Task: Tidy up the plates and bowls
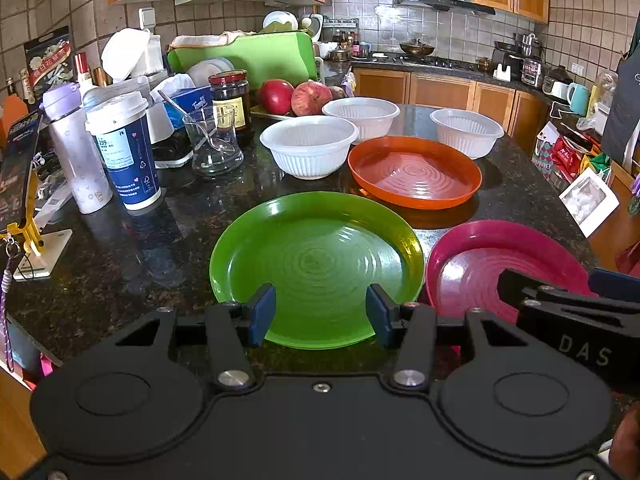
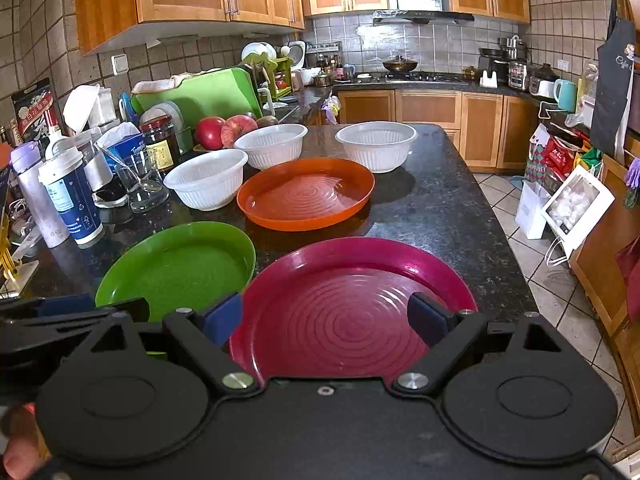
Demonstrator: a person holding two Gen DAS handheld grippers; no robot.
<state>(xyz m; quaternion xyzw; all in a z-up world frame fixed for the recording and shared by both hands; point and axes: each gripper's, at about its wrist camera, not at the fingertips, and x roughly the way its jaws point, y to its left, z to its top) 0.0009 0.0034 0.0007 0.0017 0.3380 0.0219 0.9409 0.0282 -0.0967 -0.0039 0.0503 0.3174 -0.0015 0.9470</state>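
left gripper (image 1: 321, 314) nearest, jaws open, hovering over near edge of green plate (image 1: 316, 264), nothing gripped. right gripper (image 2: 328, 320) jaws spread wide over pink plate (image 2: 352, 304), empty too. dark granite table (image 2: 432, 204) carries everything. pink plate front right, green plate just beside it on the left, rims about touching. orange plate (image 2: 306, 194) behind them, mid table. three white bowls behind that: left bowl (image 2: 206, 184) near the orange plate's left rim, middle bowl (image 2: 271, 145) further back, right bowl (image 2: 376, 145) just beside orange plate's far right rim. all bowls upright, empty, unstacked. clutter on table's left: blue cup with white lid (image 1: 124, 152), glass carafe (image 1: 214, 142), dark jar (image 1: 232, 98), apples (image 1: 292, 96).
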